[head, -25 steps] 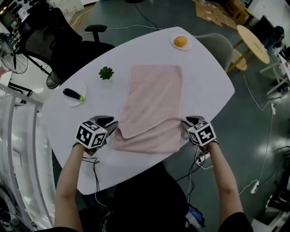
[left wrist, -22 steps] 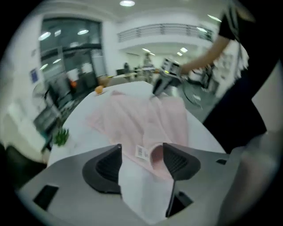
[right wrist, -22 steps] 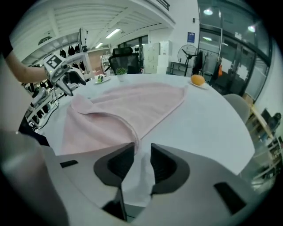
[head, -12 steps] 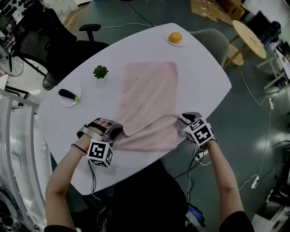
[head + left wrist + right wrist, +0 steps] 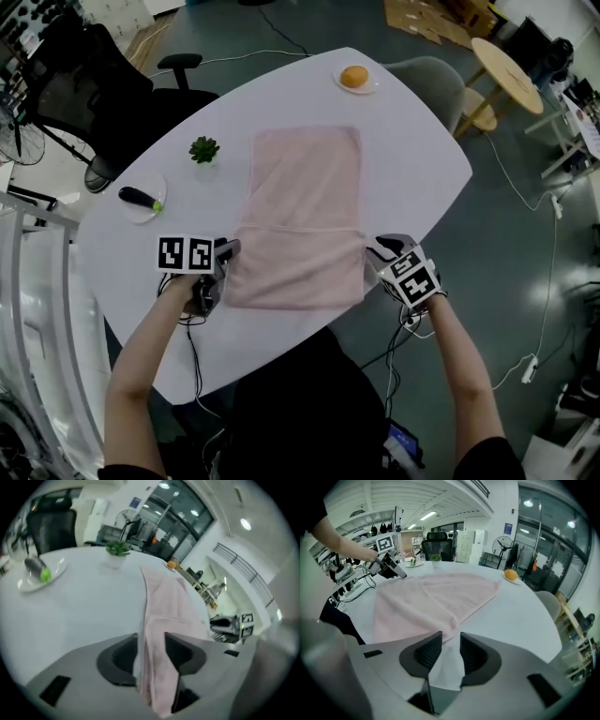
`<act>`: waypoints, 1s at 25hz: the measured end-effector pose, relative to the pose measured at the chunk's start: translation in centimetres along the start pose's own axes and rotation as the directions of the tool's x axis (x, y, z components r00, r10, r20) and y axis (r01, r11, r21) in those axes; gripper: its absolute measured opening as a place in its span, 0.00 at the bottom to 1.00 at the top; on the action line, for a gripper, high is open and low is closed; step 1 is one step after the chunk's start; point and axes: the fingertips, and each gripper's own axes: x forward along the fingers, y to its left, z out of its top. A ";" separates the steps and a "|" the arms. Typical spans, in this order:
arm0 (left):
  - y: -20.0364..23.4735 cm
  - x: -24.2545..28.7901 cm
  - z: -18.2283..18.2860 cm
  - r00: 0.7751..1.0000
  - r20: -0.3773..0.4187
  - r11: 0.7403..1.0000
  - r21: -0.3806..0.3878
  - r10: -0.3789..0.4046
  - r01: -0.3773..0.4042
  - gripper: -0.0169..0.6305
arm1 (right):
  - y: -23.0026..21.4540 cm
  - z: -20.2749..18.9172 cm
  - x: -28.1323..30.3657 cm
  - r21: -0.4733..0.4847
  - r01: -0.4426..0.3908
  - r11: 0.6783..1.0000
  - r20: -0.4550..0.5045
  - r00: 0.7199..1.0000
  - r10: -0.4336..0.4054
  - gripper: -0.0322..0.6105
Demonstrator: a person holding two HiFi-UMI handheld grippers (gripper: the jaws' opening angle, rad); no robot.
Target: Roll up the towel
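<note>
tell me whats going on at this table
A person holds a gripper in each hand over a pink towel spread on a white table. The towel's near end is folded over once; no roll yet. The right gripper pinches the near right corner. The left gripper has the near left edge between its jaws, which are opening.

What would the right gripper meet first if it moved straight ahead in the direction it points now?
The towel: the right gripper already has a fold of it between its jaws, and more of it lies directly ahead on the white table. Probably cloth first, then the tabletop beneath.
</note>
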 end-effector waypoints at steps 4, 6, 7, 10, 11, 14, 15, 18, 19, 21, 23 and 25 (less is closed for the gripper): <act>-1.1 -1.5 0.1 0.994 0.032 0.995 -0.003 -0.104 0.104 0.55 | 1.7 0.7 -2.2 -0.095 0.013 0.995 0.066 0.998 -0.007 0.31; -1.5 -3.4 0.0 0.996 0.046 0.970 0.236 -0.071 0.058 0.54 | 3.6 0.8 -3.6 -0.178 -0.005 0.984 0.095 0.995 0.022 0.33; -1.8 -4.3 -0.5 0.998 0.042 0.925 0.379 -0.054 0.034 0.52 | 4.8 0.7 -4.3 -0.218 -0.025 0.976 0.101 0.994 0.048 0.34; -3.7 -6.4 -4.0 0.999 -0.016 0.668 0.743 -0.028 0.030 0.40 | 8.7 -0.5 -5.6 -0.342 -0.099 0.934 0.071 0.989 0.131 0.37; -4.3 -6.7 -5.6 0.998 -0.052 0.582 0.811 -0.028 0.059 0.39 | 9.9 -1.1 -5.7 -0.388 -0.118 0.914 0.045 0.988 0.147 0.39; -5.4 -6.5 -10.1 0.987 -0.162 0.407 0.900 -0.019 0.156 0.39 | 12.5 -2.9 -4.9 -0.514 -0.150 0.845 -0.044 0.988 0.149 0.42; -5.5 -6.2 -11.1 0.983 -0.182 0.355 0.919 -0.002 0.171 0.40 | 13.0 -3.4 -4.4 -0.542 -0.152 0.826 -0.067 0.988 0.138 0.42; -4.9 -5.0 -12.7 0.979 -0.188 0.191 0.967 0.080 0.170 0.41 | 13.5 -3.9 -2.9 -0.579 -0.140 0.804 -0.107 0.990 0.096 0.42; -4.5 -4.7 -12.9 0.977 -0.183 0.145 0.975 0.109 0.166 0.42 | 13.5 -4.0 -2.5 -0.582 -0.136 0.802 -0.117 0.990 0.083 0.42; -3.6 -4.0 -13.4 0.971 -0.175 0.073 0.984 0.162 0.165 0.42 | 13.5 -4.7 -2.0 -0.588 -0.137 0.797 -0.143 0.988 0.065 0.36; -3.1 -3.4 -13.6 0.967 -0.156 0.008 0.987 0.202 0.157 0.39 | 13.6 -5.6 -1.7 -0.597 -0.132 0.792 -0.164 0.986 0.040 0.26; -2.7 -3.2 -13.1 0.968 -0.089 -0.074 0.991 0.234 0.109 0.23 | 13.7 -6.0 -1.8 -0.609 -0.100 0.787 -0.159 0.987 0.002 0.18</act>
